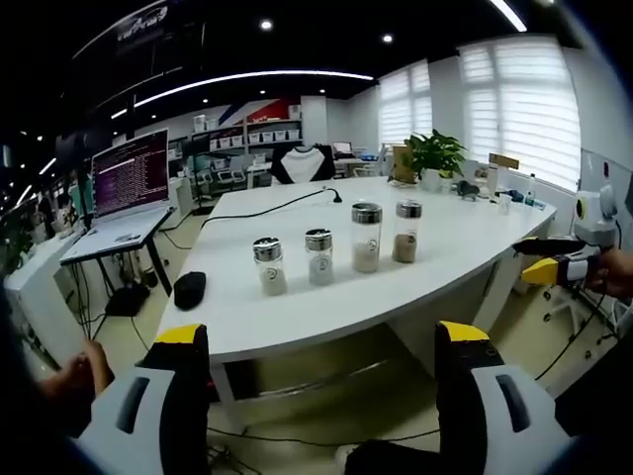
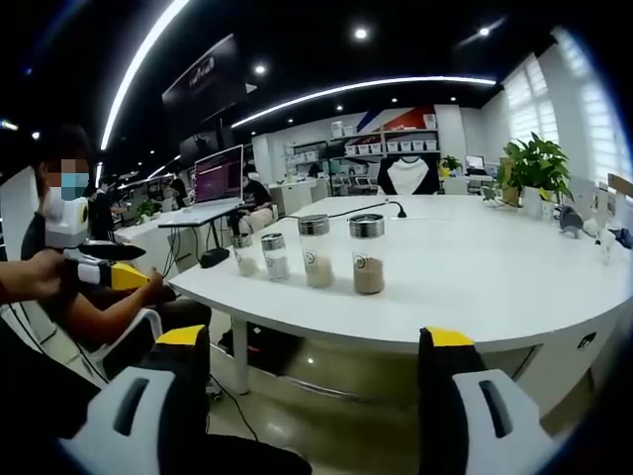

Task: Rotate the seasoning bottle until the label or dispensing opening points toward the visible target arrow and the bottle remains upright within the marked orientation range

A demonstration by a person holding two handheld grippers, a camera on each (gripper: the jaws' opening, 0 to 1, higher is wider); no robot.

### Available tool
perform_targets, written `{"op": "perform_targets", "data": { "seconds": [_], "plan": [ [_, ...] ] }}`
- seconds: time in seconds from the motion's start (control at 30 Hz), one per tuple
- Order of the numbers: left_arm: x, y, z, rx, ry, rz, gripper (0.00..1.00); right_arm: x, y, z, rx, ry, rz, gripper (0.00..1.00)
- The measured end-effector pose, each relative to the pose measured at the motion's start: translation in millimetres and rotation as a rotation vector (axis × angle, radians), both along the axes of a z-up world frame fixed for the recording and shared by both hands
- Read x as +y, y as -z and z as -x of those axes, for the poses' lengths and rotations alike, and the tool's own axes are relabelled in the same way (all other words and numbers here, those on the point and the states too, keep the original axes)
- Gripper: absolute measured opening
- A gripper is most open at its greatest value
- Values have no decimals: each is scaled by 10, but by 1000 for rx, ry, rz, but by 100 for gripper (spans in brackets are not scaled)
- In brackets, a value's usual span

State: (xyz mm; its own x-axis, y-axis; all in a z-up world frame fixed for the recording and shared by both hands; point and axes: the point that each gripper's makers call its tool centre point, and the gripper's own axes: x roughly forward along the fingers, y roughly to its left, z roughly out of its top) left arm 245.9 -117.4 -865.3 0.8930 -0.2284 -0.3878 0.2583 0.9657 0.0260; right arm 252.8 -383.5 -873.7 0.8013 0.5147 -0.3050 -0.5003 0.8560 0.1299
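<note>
You have four seasoning bottles (image 1: 269,265) (image 1: 318,256) (image 1: 366,237) (image 1: 406,232) standing in one row on a single white tabletop (image 1: 465,242). Near them you can count one black cable (image 1: 267,206), one potted plant (image 1: 436,156), one open laptop (image 1: 131,176) on a side desk, and one dark pouch (image 1: 189,289).

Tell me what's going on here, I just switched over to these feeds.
A person holds a pair of tongs in each hand, short of a white table. Four seasoning bottles with metal lids stand upright in a row on it, none touched yet. The left tongs and right tongs are both open and empty, pointed toward the bottles. A laptop and a potted plant sit farther back.
</note>
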Motion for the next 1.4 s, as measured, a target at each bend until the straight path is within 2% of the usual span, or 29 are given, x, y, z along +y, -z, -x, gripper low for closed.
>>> {"op": "perform_targets", "data": {
  "seconds": [0.17,0.3,0.57,0.7,0.77,0.8,0.87,0.97,1.07,1.17,1.3,1.4],
  "plan": [
    [45,47,17,9,-24,31,100,-18,-68,-59,-8,5,-15,89],
    [97,39,-18,-5,-38,37,100,-60,-130,-165,-21,25,-29,89],
    [204,79,-219,1,-92,36,100,-119,-111,-382,-18,59,-26,95],
    [207,100,-315,46,-110,59,100,-102,-77,-491,37,86,-61,96],
    [187,108,-336,77,-106,63,100,-78,-108,-541,44,90,-74,97],
    [182,113,-341,84,-102,58,100,-72,-111,-551,46,90,-75,97],
    [167,176,-345,149,-70,0,100,-16,-112,-610,50,75,-65,97],
    [158,98,-489,105,-52,33,100,42,-105,-690,58,61,-51,96],
    [163,72,-584,102,-34,33,100,59,-126,-768,47,69,-44,96],
    [181,89,-670,120,-18,34,100,63,-129,-832,75,95,-59,95],
    [216,30,-767,101,-19,53,100,80,-136,-936,82,84,-31,94],
    [247,66,-838,92,-17,53,100,115,-136,-973,82,76,-19,94]
  ]
}}
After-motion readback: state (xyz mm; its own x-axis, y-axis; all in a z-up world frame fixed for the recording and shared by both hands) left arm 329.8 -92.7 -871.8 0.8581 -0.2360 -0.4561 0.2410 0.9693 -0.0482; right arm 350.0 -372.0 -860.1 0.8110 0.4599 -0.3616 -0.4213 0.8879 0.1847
